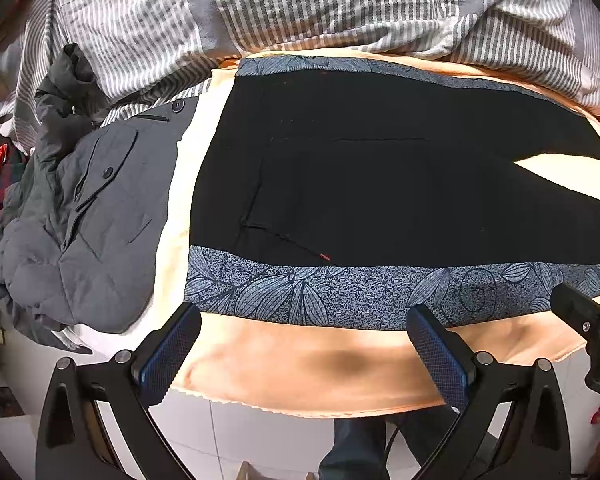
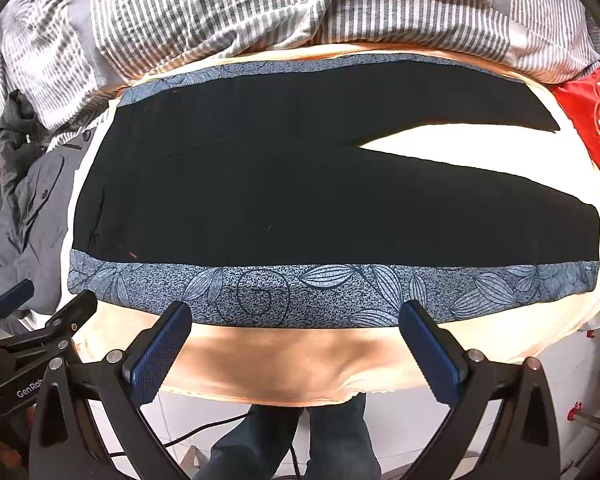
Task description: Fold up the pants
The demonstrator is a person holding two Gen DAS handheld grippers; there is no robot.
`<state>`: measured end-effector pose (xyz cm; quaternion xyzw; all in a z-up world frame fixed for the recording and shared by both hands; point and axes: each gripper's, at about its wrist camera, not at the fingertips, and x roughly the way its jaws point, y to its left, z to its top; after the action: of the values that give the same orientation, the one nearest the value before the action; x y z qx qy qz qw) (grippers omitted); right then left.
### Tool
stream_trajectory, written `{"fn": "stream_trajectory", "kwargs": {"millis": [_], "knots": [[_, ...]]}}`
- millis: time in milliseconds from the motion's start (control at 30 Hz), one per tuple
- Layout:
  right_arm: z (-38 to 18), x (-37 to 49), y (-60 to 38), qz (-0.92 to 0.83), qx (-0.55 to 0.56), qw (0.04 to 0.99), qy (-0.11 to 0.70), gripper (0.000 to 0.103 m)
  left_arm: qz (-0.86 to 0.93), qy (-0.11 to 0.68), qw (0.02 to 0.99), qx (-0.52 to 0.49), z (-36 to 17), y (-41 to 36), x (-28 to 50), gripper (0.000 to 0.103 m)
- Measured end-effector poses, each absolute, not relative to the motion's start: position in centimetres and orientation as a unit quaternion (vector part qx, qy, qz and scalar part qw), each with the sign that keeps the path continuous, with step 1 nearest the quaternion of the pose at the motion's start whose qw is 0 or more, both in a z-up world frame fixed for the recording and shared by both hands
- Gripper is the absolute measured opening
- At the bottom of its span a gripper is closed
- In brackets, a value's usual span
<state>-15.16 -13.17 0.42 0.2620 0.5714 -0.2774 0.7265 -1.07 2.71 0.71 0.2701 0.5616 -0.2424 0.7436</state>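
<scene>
Pants (image 2: pixel 300 200) spread flat across frame centre, legs splayed toward right, no fold made yet; whole job left. My left gripper (image 1: pixel 304 316) and right gripper (image 2: pixel 296 312) both spread wide, empty, low in frame near patterned hem side. Peach sheet (image 2: pixel 300 368) underneath; striped duvet (image 2: pixel 260 12) top, grey jacket (image 1: pixel 80 220) left.

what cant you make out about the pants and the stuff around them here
- Pants: black fabric hides seam and pocket detail, both views.
- Leg ends: cut off by the right edge, left wrist view.
- Grey jacket: far part hidden under the striped duvet.
- Floor: mostly hidden behind left gripper and right gripper.
</scene>
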Motion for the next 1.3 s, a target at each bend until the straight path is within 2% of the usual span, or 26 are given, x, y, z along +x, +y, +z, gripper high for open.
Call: {"fn": "stream_trajectory", "kwargs": {"millis": [1100, 1300], "knots": [[-0.4, -16.3, -14.1, -0.294, 0.299, 0.708, 0.568, 0.103, -0.240, 0.575, 0.730, 0.281, -0.7, 2.6, -1.3, 0.103], [-0.2, -17.5, -14.6, -0.286, 0.361, 0.720, 0.520, 0.103, -0.239, 0.586, 0.725, 0.272, -1.1, 2.8, -1.2, 0.103]]}}
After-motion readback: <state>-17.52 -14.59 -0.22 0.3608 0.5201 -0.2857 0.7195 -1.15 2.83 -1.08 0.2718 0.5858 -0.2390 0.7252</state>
